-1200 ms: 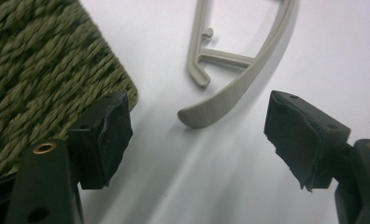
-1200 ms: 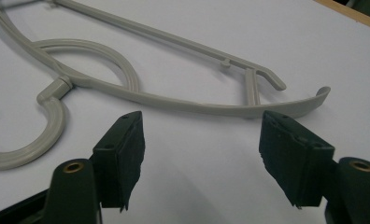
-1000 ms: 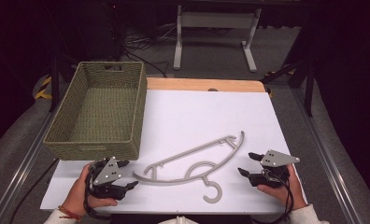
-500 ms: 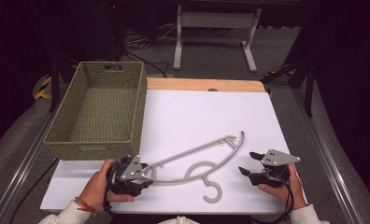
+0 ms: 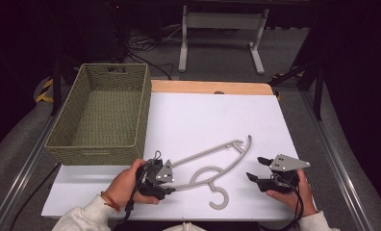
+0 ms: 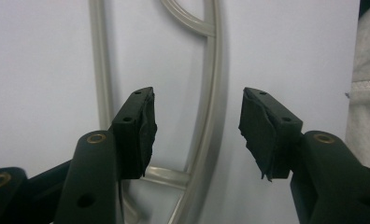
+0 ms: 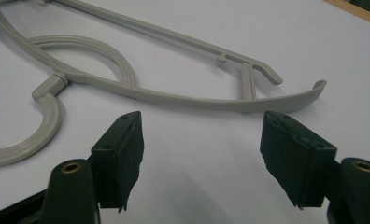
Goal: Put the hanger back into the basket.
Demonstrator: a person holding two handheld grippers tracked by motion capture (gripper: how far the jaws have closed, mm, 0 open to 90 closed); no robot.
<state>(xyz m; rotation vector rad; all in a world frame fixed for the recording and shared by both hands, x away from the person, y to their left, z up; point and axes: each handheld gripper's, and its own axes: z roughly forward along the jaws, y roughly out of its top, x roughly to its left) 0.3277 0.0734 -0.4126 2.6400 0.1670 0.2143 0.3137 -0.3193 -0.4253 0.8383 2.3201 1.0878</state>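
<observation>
A grey plastic clothes hanger (image 5: 212,163) lies flat on the white table top (image 5: 212,120), its hook toward the front edge. My left gripper (image 5: 168,185) sits at the hanger's left end, jaws open. In the left gripper view the hanger's curved arm (image 6: 210,116) runs between the open left gripper (image 6: 197,133), not pinched. My right gripper (image 5: 256,169) rests on the table to the right of the hanger, apart from it and open. In the right gripper view the hanger (image 7: 141,88) lies just beyond the right gripper (image 7: 202,158).
A woven green-grey basket (image 5: 102,115) stands at the table's left. A wooden strip (image 5: 212,87) runs along the far edge. Beyond it, a white stand's legs (image 5: 222,33) and cables lie on the dark floor.
My left gripper has slid right along the front of the table until its jaws straddle the hanger's left end. The right gripper has stayed put.
</observation>
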